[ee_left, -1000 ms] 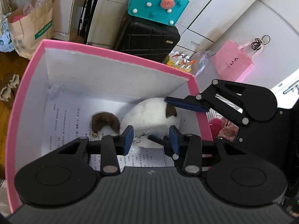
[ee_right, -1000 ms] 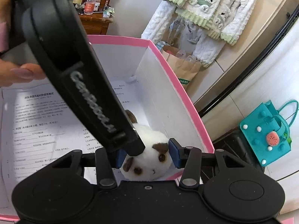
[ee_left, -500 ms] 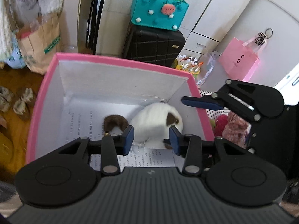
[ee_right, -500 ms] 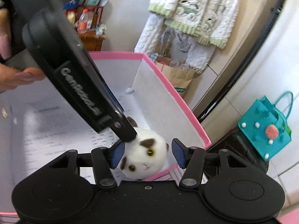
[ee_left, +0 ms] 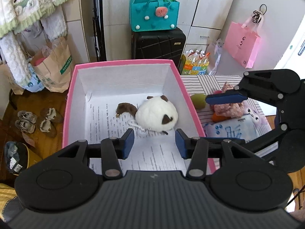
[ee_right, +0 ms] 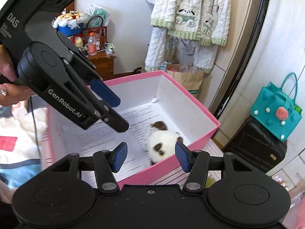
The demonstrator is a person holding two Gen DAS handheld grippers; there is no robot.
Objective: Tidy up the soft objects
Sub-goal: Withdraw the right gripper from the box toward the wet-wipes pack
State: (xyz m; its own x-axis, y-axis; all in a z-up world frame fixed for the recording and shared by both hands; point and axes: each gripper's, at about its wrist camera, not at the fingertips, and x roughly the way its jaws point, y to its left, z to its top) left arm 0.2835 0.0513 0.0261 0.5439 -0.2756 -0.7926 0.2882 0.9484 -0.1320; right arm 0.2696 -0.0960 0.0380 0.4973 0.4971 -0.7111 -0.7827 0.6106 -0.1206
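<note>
Since a second ago both grippers have lifted clear of the white plush toy (ee_left: 157,113), which lies released on the printed paper inside the pink box (ee_left: 122,63). The left gripper (ee_left: 154,143) is opening and empty; the right gripper (ee_right: 150,157) stands parted, holding nothing. More soft items (ee_left: 226,106) wait on the striped surface beside the box, so sorting remains unfinished.

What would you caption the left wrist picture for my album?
A plush toy lies in a pink box, the open left hand-held gripper above it.

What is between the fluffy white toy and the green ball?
The pink box's side wall. In the left wrist view, the toy lies inside the box, and the ball sits just outside on the striped cloth.
</note>
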